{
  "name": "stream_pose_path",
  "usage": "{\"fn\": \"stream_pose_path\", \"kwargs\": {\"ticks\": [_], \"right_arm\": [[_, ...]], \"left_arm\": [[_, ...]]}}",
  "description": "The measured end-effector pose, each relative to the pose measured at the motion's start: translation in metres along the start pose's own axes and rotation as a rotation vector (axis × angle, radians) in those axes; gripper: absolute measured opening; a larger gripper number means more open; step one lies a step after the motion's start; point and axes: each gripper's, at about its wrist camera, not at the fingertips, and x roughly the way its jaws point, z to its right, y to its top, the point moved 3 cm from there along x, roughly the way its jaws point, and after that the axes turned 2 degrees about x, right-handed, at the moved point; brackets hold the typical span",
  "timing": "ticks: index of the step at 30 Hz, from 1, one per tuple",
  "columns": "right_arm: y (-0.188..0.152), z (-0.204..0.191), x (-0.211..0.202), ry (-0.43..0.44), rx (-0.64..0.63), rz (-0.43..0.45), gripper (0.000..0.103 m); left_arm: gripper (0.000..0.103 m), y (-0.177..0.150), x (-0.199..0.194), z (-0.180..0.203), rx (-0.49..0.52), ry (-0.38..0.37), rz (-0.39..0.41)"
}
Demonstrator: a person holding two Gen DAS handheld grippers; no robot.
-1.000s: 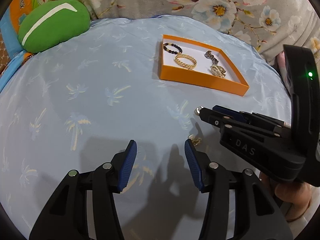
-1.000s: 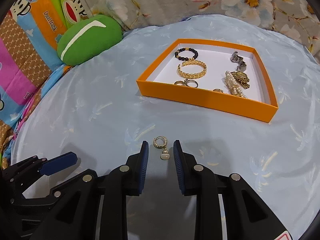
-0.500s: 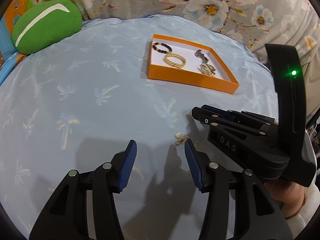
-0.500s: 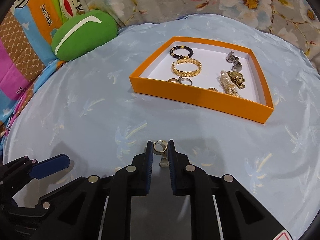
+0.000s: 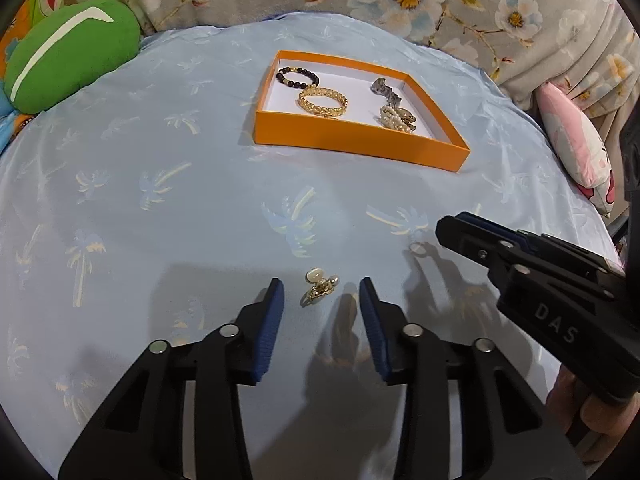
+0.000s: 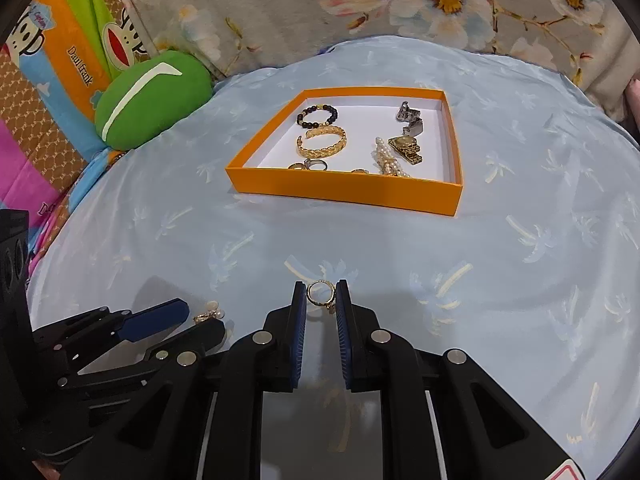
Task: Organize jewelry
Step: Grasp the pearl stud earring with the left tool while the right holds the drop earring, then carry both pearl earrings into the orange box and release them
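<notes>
My right gripper (image 6: 321, 300) has its fingers pinched on the hoop earring (image 6: 320, 295), right at their tips. My left gripper (image 5: 321, 300) is spread around the pearl earring (image 5: 319, 286). I'd lift the hoop slowly, level, toward the orange box (image 6: 344, 192) ahead.

Light is even and fairly bright, coming from above and behind the cameras — soft grey shadows of the left tongs (image 5: 321, 292) and right tongs (image 6: 321, 294) fall forward on the pale blue bedsheet (image 5: 160, 208). Focus is sharp at centre. The fisheye bends the edges strongly, with black vignette in the corners — the floral fabric (image 6: 400, 4) curves there. No strong glare.
</notes>
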Motion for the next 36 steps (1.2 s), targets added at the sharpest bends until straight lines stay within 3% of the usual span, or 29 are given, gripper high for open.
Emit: {"fn": "stream_pose_path", "kwargs": {"ticks": [4,8,21,27,36], "right_arm": [[-0.001,0.001,0.0,0.006,0.005,0.0,0.014],[-0.002,0.001,-0.002,0.013,0.009,0.001,0.014],[0.006,0.007,-0.022,0.019,0.031,0.05,0.014],[0.028,0.011,-0.031,0.012,0.025,0.099,0.014],[0.085,0.027,-0.016,0.014,0.038,0.152,0.014]], "left_arm": [[0.028,0.001,0.002,0.001,0.006,0.002,-0.003],[0.014,0.002,0.003,0.001,0.008,-0.001,-0.009],[0.013,0.013,-0.007,0.004,0.008,-0.014,0.021],[0.013,0.04,-0.018,0.003,0.019,-0.006,0.079],[0.013,0.108,-0.011,0.0,0.025,0.028,0.176]]}}
